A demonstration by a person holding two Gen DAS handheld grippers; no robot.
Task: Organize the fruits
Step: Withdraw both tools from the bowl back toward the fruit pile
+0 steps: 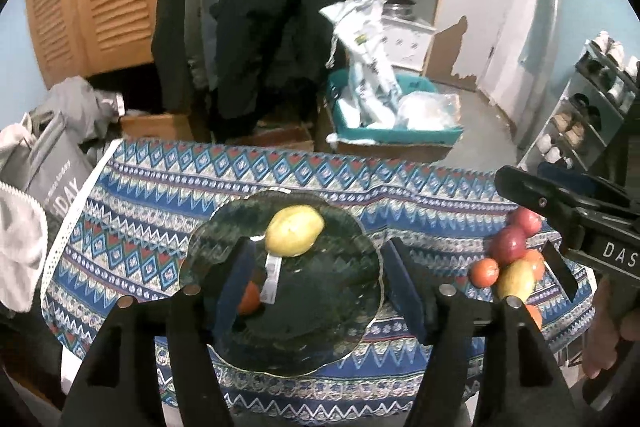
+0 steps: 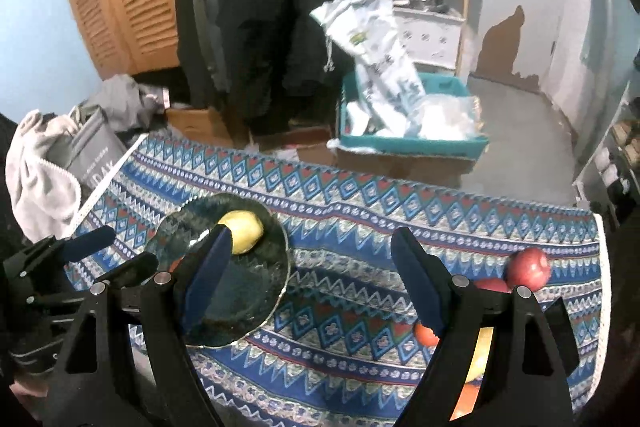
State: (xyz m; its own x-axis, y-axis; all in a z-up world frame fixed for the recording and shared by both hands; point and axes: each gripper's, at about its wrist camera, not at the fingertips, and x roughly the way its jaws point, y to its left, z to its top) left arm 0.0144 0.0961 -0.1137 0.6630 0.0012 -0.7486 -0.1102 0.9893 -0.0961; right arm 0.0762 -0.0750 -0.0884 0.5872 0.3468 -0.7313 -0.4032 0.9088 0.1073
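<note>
- The left gripper (image 1: 316,281) is hanging over the dark glass plate (image 1: 340,331), fingers released and gripping nothing.
- A yellow fruit (image 1: 295,231) and an orange one (image 1: 250,298) are lying on that plate.
- The right gripper (image 2: 316,291) is also standing parted and empty (its jaws only frame cloth).
- The remaining fruit pile (image 1: 512,259) is sitting right of the plate, near the table's edge; a clumsy nudge could be rolling pieces off.
</note>
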